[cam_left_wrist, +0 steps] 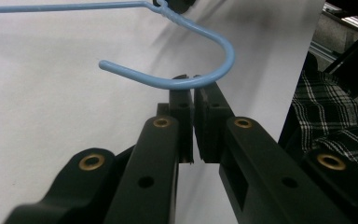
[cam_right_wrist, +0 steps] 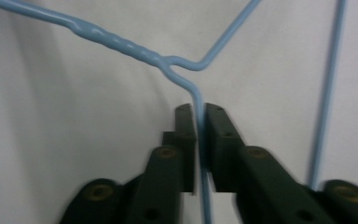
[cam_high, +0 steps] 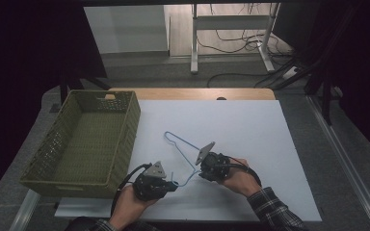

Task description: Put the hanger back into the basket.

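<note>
Gripping blue wire hanger (cam_high: 180, 149) at both ends, high view: left gripper (cam_high: 172, 185), right gripper (cam_high: 203, 166), white bench (cam_high: 250, 139); green basket (cam_high: 84, 139) empty, hanger not yet in.
Left gripper view: fingers (cam_left_wrist: 182, 100) clenched on hook (cam_left_wrist: 186, 83).
Right gripper view: fingers (cam_right_wrist: 186, 122) clenched on shoulder wire (cam_right_wrist: 197, 100).
Dim room, cables on floor (cam_high: 231, 43).

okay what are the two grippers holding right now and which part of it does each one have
Both hold the blue wire hanger. The left gripper pinches the curve of its hook; the right gripper clamps a shoulder wire just below the twisted neck.
</note>
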`<state>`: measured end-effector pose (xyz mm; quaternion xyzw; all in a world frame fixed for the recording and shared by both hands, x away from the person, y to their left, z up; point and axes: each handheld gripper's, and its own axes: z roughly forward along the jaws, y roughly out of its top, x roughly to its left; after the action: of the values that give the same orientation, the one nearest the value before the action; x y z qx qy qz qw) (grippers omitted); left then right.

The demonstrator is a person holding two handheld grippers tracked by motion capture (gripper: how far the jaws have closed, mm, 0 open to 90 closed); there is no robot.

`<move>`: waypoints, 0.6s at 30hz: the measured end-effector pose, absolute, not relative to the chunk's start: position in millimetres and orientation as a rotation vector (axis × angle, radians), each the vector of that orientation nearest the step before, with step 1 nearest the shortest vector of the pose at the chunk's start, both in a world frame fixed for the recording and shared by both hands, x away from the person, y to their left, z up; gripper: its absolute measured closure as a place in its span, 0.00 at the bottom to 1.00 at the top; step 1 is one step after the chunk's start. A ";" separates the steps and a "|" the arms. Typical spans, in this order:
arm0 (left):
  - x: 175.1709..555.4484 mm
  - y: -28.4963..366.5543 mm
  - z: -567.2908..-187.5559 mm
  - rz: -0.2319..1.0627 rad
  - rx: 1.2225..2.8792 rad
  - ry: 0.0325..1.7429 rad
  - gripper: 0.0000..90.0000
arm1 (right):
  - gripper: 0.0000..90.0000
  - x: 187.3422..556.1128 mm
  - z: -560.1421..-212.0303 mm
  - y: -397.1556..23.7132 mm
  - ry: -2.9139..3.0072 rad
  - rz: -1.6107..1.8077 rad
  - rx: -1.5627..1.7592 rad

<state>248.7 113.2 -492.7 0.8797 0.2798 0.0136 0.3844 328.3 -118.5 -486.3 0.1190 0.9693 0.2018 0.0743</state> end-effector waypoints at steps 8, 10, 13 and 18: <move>256.0 120.9 -489.4 0.148 2.247 0.761 0.67 | 0.96 327.2 -461.8 -129.7 2.896 0.776 0.353; 261.0 124.7 -484.0 0.180 2.240 0.759 0.56 | 0.96 326.9 -452.7 -133.4 2.898 0.813 0.365; 267.1 128.4 -473.6 0.208 2.218 0.732 0.41 | 0.96 325.7 -440.3 -136.9 2.907 0.847 0.363; 280.0 128.5 -452.4 0.267 2.208 0.643 0.39 | 0.96 323.8 -427.3 -138.8 2.926 0.907 0.370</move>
<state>280.0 128.5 -452.4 0.8734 0.2544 0.1054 0.4018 323.8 -138.8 -427.3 0.1200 0.9479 0.2937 0.0281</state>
